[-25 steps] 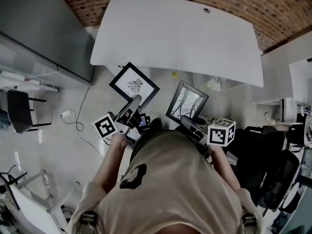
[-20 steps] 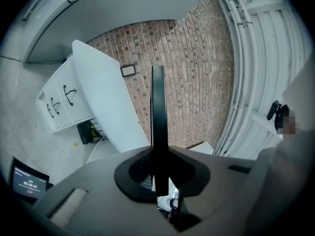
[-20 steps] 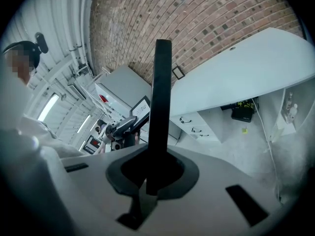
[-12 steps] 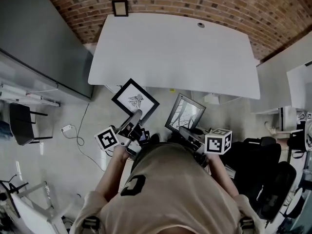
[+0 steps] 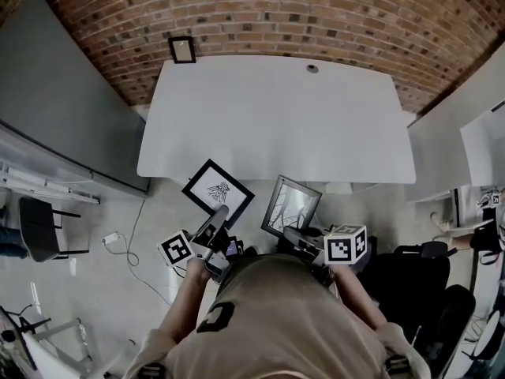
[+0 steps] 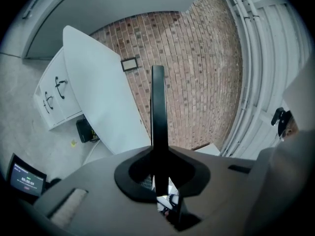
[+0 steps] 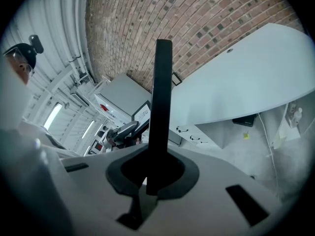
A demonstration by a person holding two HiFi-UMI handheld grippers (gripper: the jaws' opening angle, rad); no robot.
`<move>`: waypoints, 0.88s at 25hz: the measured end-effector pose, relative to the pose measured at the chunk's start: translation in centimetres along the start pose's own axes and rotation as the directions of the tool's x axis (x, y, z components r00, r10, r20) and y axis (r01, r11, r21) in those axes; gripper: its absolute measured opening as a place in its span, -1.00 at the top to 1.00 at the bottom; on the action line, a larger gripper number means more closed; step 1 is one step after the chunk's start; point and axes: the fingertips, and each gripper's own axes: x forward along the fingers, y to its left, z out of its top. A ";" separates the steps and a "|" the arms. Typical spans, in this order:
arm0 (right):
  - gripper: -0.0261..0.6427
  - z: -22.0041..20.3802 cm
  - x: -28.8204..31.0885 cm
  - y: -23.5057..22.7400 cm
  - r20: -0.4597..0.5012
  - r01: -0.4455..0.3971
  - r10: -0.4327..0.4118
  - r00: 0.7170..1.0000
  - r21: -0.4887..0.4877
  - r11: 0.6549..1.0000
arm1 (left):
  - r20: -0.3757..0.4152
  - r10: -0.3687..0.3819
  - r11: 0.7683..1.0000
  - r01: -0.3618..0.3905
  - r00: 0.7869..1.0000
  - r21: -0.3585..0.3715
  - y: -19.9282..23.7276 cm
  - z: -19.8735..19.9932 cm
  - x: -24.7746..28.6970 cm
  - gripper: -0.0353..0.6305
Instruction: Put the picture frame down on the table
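White desk [image 5: 276, 125] lies ahead; left gripper [image 5: 221, 212] pinches the sketch frame [image 5: 218, 188], right gripper [image 5: 292, 232] the photo frame [image 5: 290, 206]. Carrying step; next, lower them flat.

The head view looks steeply down from above the person, whose shoulders fill the lower centre. The white bench [image 5: 276, 117] lies farther off across the middle, and the brick wall [image 5: 316, 14] curves along the top.

Each gripper view sits close behind its own jaws and looks out along them toward that wall. The camera on the left hand-held gripper [image 5: 221, 212] is rolled, so the bench stands tilted at upper left. The camera on the right hand-held gripper [image 5: 289, 231] shows the bench at right.

The left picture frame [image 6: 157, 107] and the right picture frame [image 7: 161, 107], each edge-on and very near, split those views down the centre.

All three views share the bench and the wall.
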 end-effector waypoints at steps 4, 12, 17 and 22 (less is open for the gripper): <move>0.88 1.2 -0.5 -0.9 0.022 -0.046 0.045 0.999 0.038 0.998 | 0.008 -0.008 0.999 0.008 1.000 -0.037 -0.3 0.3 1.7 0.79; 0.88 4.5 -0.7 -2.2 0.001 -0.105 0.105 0.994 0.021 0.994 | 0.036 0.025 1.000 -0.025 0.999 -0.006 -1.7 0.6 4.6 0.79; 0.88 5.9 -1.9 -3.7 0.006 -0.124 0.123 0.992 0.019 0.992 | 0.041 0.047 0.999 -0.047 0.998 0.007 -1.9 -0.2 6.7 0.79; 0.88 7.1 -3.4 -5.3 0.011 -0.148 0.147 0.989 0.033 0.988 | 0.041 0.069 0.997 -0.070 0.997 0.021 -2.5 -1.2 9.1 0.79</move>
